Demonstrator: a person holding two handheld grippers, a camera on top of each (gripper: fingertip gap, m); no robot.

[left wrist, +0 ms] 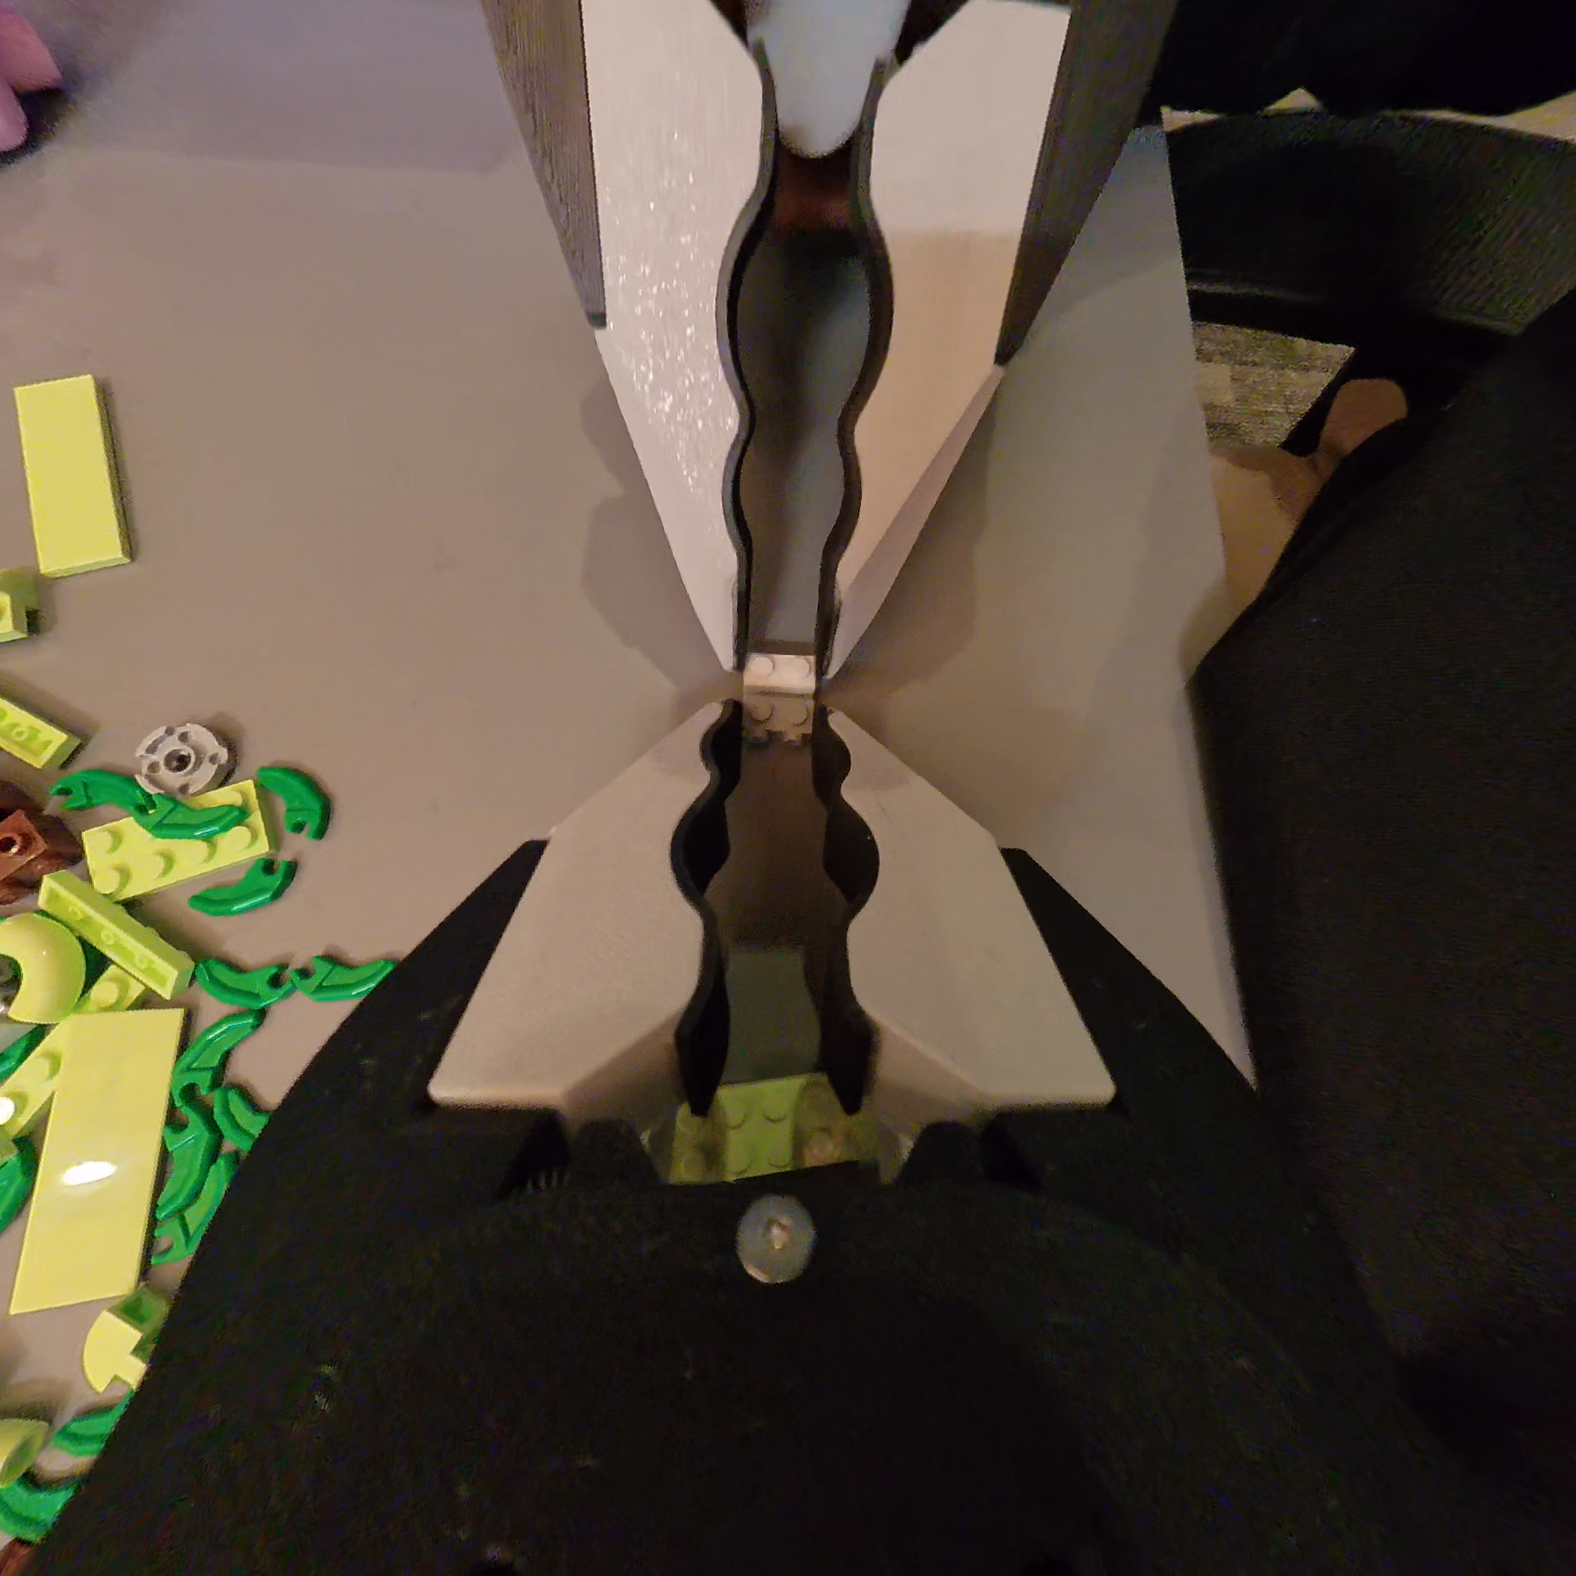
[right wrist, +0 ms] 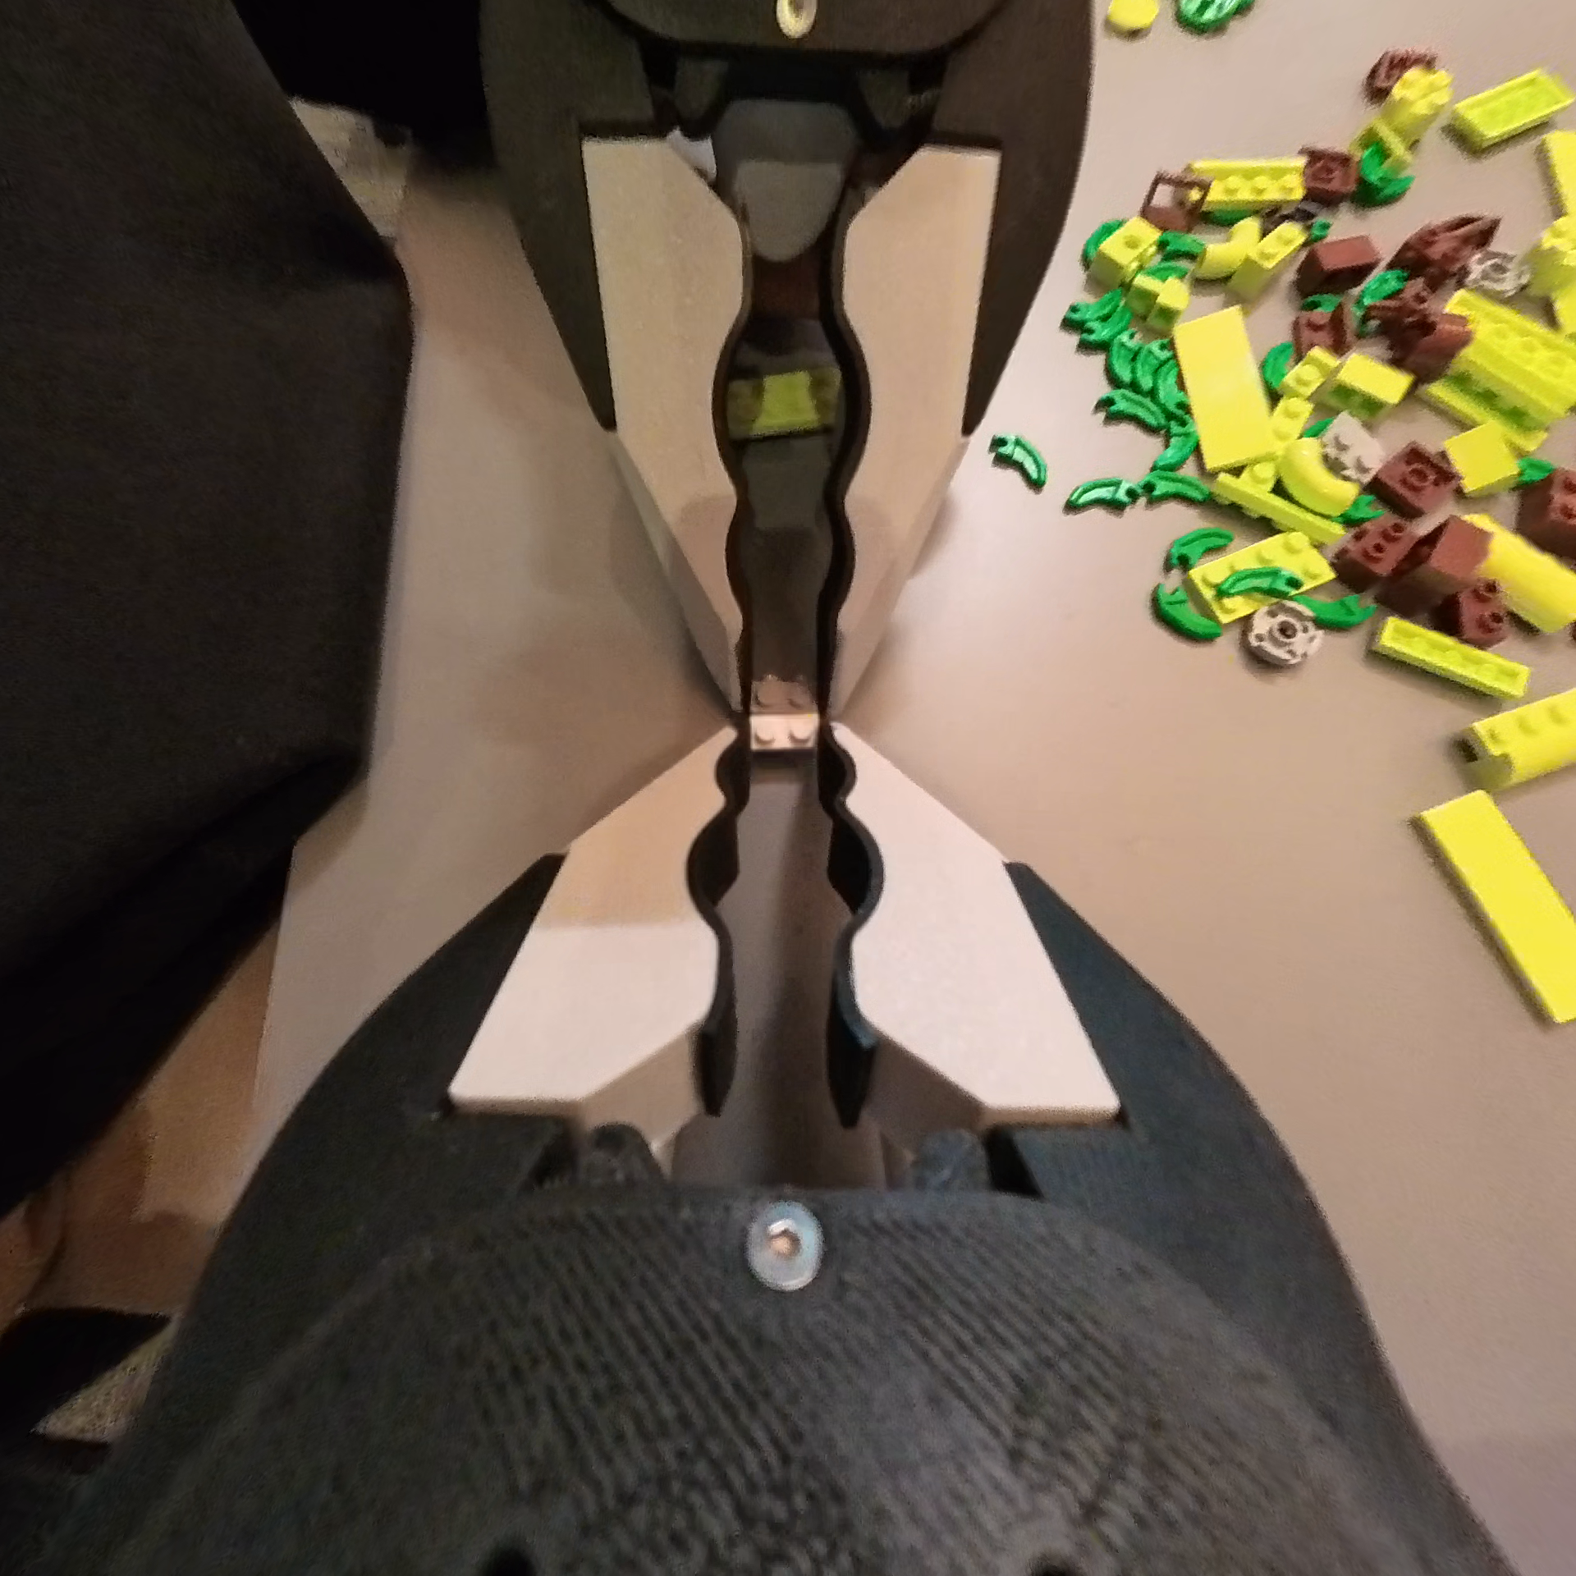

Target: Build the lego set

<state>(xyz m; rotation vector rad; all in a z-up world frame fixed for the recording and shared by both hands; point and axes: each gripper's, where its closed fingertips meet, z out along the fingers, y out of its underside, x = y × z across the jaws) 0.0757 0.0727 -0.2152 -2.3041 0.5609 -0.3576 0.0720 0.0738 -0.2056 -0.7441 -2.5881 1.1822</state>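
My two grippers meet tip to tip above the beige table [left wrist: 341, 426]. My left gripper [left wrist: 778, 725] is shut on a small grey studded plate [left wrist: 776, 721]. My right gripper [right wrist: 785, 744] is shut on a small pale grey plate [right wrist: 785, 733]. The two plates touch, one against the other. In the left wrist view the right gripper [left wrist: 780, 669] comes in from the top with its pale plate [left wrist: 778, 674]. In the right wrist view the left gripper [right wrist: 783, 692] comes in from the top. A lime studded piece [left wrist: 750, 1134] shows deep between the left jaws. I cannot tell if it is gripped.
A pile of loose lime, green and brown pieces [right wrist: 1364, 409] lies on the table, at the left in the left wrist view [left wrist: 128, 938]. A grey round piece [right wrist: 1283, 635] lies at its near edge. A person's black clothing [left wrist: 1407, 767] lies beyond the table edge. Left and right tips are no more than a few centimetres apart.
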